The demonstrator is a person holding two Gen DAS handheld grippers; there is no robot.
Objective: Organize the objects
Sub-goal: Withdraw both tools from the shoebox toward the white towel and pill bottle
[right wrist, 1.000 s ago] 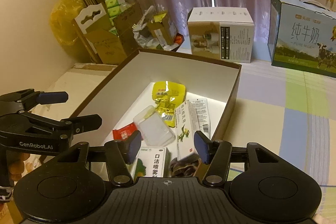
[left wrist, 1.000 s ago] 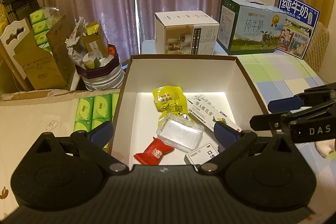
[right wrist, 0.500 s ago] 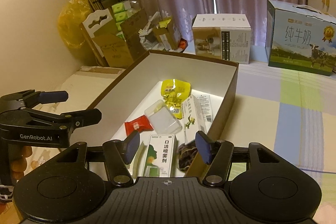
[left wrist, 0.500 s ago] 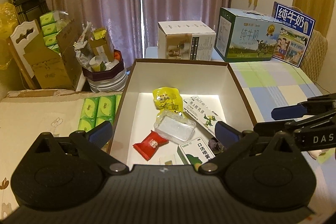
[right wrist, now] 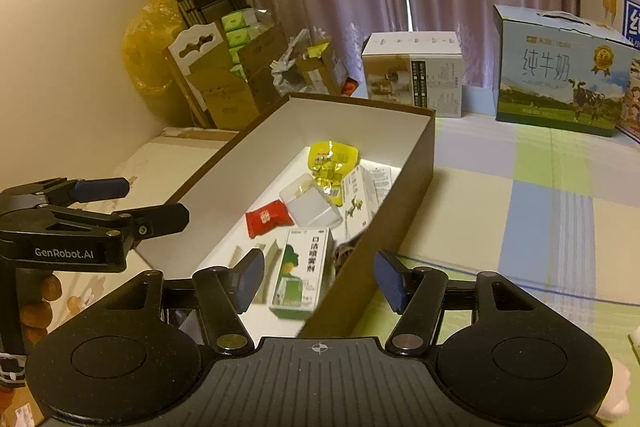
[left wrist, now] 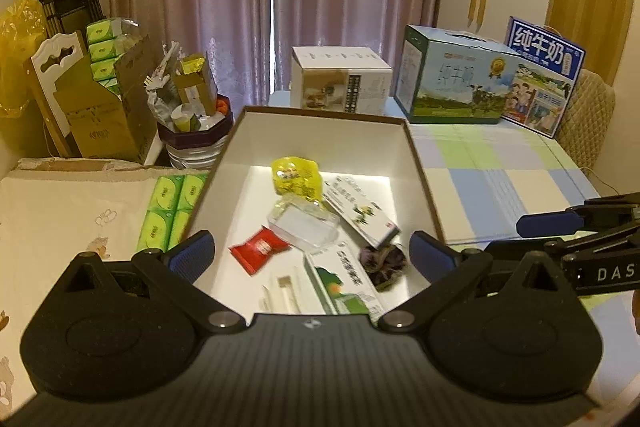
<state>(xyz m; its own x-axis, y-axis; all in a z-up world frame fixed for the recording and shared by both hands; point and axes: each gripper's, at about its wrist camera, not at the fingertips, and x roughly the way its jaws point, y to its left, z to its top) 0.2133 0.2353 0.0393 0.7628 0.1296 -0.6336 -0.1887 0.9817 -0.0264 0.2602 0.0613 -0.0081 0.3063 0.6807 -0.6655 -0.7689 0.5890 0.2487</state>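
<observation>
I held both the left gripper [left wrist: 312, 257] and right gripper [right wrist: 320, 279] spread apart, empty, over the brown-rimmed white cardboard box [left wrist: 320, 135].

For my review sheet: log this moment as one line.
left tongs: open, empty | right tongs: open, empty | box: holds items | phase: hovering

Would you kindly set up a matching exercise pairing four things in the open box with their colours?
Things:
1. candy wrapper
2. crinkled pouch
3. plastic case
4. spray carton

Colours:
A. clear
B. green and white
C. red
D. yellow

Pairs: 1-C, 2-D, 3-A, 4-B. All lie in the open box.
</observation>
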